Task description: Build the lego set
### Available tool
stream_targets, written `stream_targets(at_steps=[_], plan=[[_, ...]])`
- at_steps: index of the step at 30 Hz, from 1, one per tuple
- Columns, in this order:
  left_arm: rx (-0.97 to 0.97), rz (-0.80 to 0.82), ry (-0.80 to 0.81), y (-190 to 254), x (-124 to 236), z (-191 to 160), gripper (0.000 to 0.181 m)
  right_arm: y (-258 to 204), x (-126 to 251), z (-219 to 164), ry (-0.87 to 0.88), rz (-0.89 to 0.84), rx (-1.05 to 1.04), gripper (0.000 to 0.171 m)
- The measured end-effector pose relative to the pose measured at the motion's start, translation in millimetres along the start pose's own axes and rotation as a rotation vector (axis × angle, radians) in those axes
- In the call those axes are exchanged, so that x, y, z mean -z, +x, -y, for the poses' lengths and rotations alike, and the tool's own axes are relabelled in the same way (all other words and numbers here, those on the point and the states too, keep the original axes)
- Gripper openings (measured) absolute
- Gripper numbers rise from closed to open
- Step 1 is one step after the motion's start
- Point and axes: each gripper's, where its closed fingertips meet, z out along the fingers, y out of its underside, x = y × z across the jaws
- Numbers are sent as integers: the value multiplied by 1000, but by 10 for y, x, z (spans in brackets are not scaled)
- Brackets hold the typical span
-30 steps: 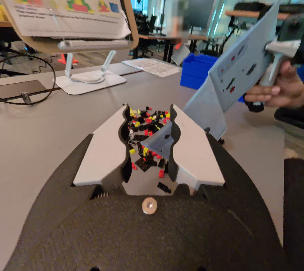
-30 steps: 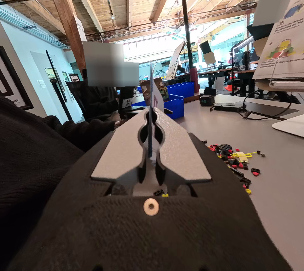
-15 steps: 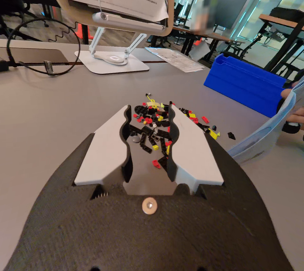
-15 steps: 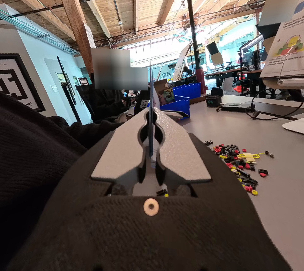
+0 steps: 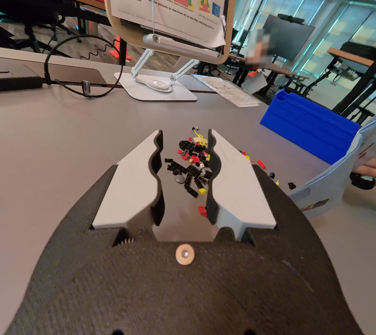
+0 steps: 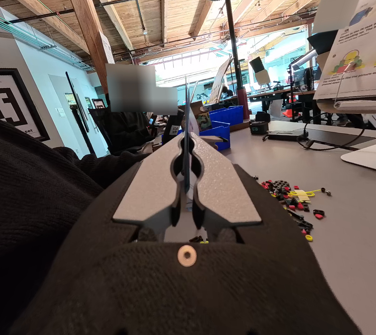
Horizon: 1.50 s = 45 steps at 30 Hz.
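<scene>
The pale blue lego bag stands edge-on in my right gripper, its long axis running up the middle of the right wrist frame. Those jaws are clamped on it. My left gripper hangs with jaws wide apart, empty, over loose black, red and yellow lego pieces scattered mid-frame on the grey worktop. A blue bin sits at right, an instruction stand at upper centre.

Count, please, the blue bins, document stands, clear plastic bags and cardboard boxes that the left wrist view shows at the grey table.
Blue bin: 1
Document stand: 1
Clear plastic bag: 1
Cardboard box: 1
Total: 4
</scene>
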Motion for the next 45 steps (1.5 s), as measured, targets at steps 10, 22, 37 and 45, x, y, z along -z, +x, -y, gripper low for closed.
stream_targets(at_steps=[10, 22, 37, 45], plan=[[20, 18, 21, -83, 15, 59, 42, 7, 53, 104, 32, -14, 16, 0], [18, 44, 43, -176, 61, 127, 42, 18, -21, -53, -32, -15, 56, 0], [-12, 26, 27, -108, 69, 111, 42, 14, -103, -89, -33, -38, 45, 0], [2, 33, 28, -143, 84, 108, 42, 50, -99, -105, -25, -53, 34, 0]])
